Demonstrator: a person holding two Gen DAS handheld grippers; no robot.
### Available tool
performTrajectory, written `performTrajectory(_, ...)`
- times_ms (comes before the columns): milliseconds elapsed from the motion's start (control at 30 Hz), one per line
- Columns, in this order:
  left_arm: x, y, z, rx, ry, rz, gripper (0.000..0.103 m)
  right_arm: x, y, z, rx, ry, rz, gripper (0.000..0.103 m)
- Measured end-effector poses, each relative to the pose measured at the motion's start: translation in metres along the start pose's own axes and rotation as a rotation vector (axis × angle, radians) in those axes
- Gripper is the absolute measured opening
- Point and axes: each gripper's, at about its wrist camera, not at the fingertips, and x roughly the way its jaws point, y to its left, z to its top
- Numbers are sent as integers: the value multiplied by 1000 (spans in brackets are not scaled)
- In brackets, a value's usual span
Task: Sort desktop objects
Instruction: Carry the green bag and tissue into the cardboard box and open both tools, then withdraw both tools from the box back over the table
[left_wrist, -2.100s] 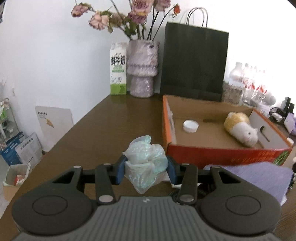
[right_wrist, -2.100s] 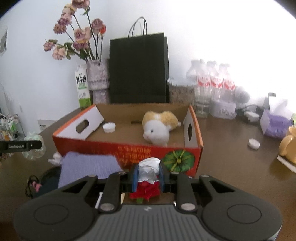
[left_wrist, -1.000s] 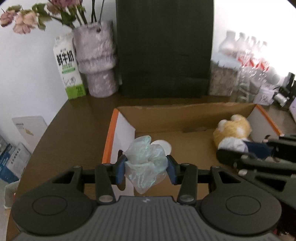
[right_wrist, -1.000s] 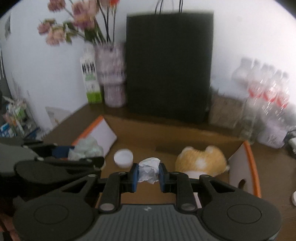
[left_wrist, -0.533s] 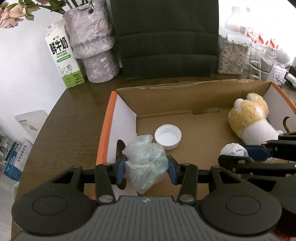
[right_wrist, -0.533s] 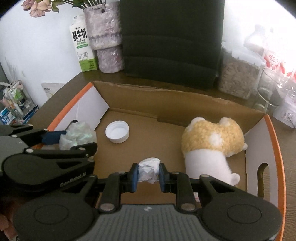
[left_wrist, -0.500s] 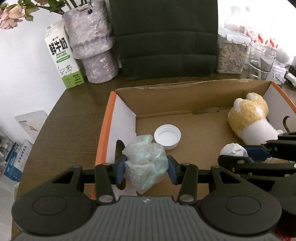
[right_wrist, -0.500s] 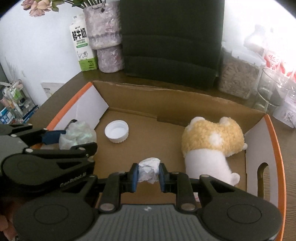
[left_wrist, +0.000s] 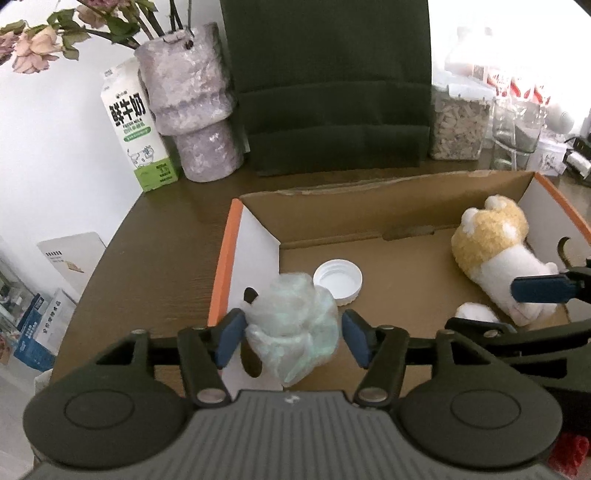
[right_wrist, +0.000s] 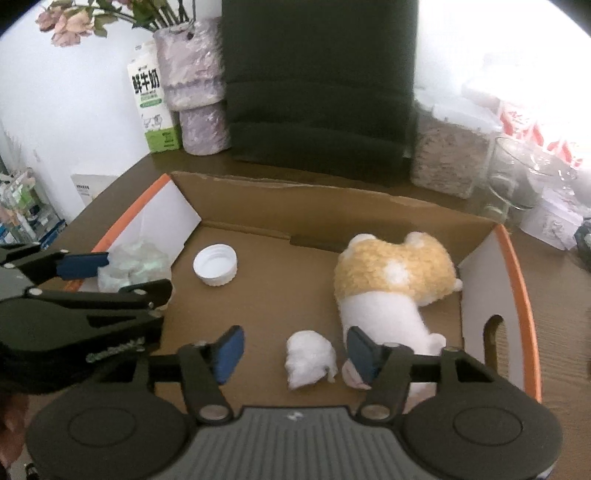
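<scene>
Your left gripper (left_wrist: 291, 338) has its fingers spread, w/ the crumpled plastic bag (left_wrist: 293, 332) sitting between the pads. The right pad looks clear of it; the left pad is at or almost at the film, can't tell for sure. Whether the bag rests on the box floor or hangs there isn't clear either. It's at the left end of the cardboard box (left_wrist: 369, 192), right by the white end wall (left_wrist: 255, 251) and just in front of the white lid (left_wrist: 338, 282).

Your right gripper (right_wrist: 293, 349) is spread wide too. The tissue wad (right_wrist: 310, 360) lies on the box floor between the pads, touching neither, just beside the plush toy (right_wrist: 391, 280).

Risks from here:
- Thin film clings. If you pull the left gripper back fast, the bag may snag on the left pad and come out w/ it, or tip over the box wall onto the table (left_wrist: 155, 251).
- The bag is light and springy, so it can unfold and nudge the lid.
- The right gripper's right pad sits close to the plush toy's white end. Lift out at an angle and you'll prob drag the toy or flick the tissue.
- The two grippers are near each other inside the box. Pull them out one at a time, straight up, so they don't knock.
</scene>
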Motion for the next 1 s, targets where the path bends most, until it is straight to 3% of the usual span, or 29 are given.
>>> performTrajectory(100,-11,0,0,-2,-23,12,78,-11,-3,-2,7,-18,-30,77)
performTrajectory(133,-14,0,0,-9,-27,40,94,-14,-6,-3,14,-23,-37,82)
performTrajectory(167,-16,1,-1,-15,-31,64,103,-18,-8,-5,23,-28,-41,87)
performTrajectory(333,-31,9,-4,-58,-46,19,103,-36,-14,-10,46,-53,-32,101)
performTrajectory(767,-83,23,-19,-80,-141,12,103,-92,2,-25,16,-146,-30,103)
performTrajectory(1000,-124,38,-37,-95,-223,-25,103,-133,5,-44,-11,-248,-27,103)
